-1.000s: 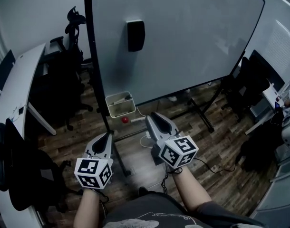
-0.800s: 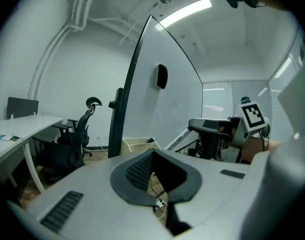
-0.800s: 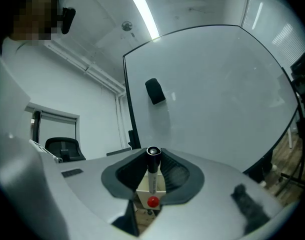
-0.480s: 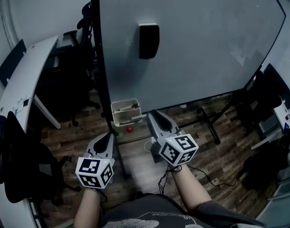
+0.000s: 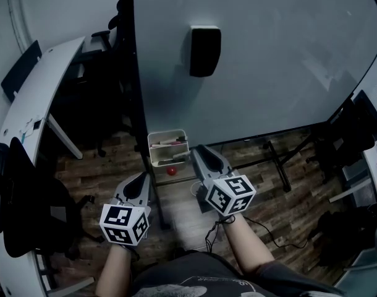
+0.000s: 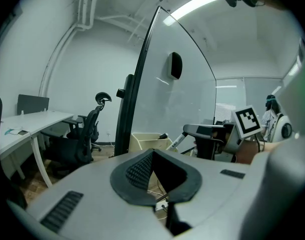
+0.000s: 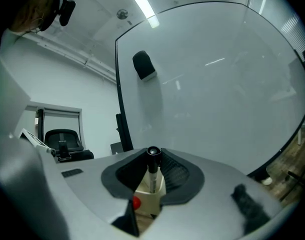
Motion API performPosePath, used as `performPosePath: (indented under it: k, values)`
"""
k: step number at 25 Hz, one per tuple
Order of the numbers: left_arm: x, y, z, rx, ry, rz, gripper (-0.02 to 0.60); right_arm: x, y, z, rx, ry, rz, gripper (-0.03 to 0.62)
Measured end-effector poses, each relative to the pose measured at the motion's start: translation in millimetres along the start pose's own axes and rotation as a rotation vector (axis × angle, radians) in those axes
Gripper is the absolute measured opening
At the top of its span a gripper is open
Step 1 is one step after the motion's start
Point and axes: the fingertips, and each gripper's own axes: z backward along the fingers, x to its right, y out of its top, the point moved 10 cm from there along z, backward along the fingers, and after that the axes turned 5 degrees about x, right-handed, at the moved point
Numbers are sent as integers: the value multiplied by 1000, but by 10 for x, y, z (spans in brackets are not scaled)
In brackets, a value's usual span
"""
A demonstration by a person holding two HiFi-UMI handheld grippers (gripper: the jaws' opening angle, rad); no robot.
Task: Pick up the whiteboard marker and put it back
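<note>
Whiteboard marker (image 7: 152, 176): clamped crosswise between the right gripper's pads, upright in the right gripper view, black cap uppermost, white barrel below. Not visible in the head view.
Right gripper (image 7: 152, 156): jaws partly closed, both pads pressing on the marker barrel. Held in front of the storage bin, near it and apart from it.
Storage bin (image 5: 157, 159): white, open-topped, at the lower left corner of the whiteboard, beside the black frame post. Holds several pens lying flat.
Red round item (image 5: 171, 171): just below the bin's front wall.
Left gripper (image 6: 152, 154): jaw tips together, nothing between them. Held left of the right gripper, apart from the bin.
Whiteboard (image 5: 269, 60): upright on a stand, surface blank.
Eraser (image 5: 204, 50): black, attached to the board near its upper left area.
Desk (image 5: 34, 104): white, well apart on the left.
</note>
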Motion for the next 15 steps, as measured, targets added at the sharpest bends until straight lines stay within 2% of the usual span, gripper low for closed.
performPosePath:
  k: [7, 15]
  values:
    - [1, -45, -23, -10, 7, 8, 12, -9, -66, -25, -33, 9, 36, 89]
    - [2, -71, 70, -8, 14, 10, 12, -38, -128, -5, -74, -20, 51, 89]
